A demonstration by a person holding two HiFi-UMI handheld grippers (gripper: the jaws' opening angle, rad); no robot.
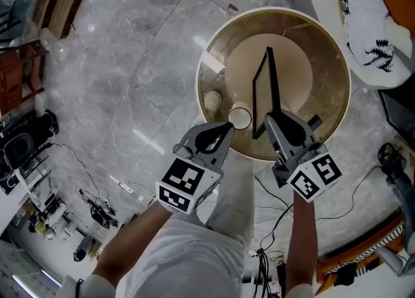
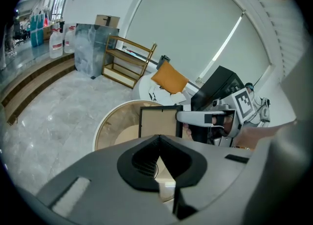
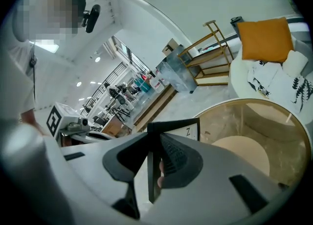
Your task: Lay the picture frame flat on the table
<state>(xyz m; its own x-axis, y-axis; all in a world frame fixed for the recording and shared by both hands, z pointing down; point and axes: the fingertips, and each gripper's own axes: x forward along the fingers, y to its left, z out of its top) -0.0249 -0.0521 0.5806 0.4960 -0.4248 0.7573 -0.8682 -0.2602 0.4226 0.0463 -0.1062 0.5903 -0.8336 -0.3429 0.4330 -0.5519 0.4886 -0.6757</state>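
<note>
Lower centre, the left tool [image 1: 227, 128] hangs closed and empty at the rim of the round bench [image 1: 342, 63]. Right of it, the right tool [image 1: 270, 120] clamps the picture frame [image 1: 266, 83], upright on edge over the bench. The step in hand looks like setting it down; next, tilt it flat.

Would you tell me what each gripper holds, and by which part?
The right gripper grips the frame by a side edge; left gripper holds nothing.
</note>
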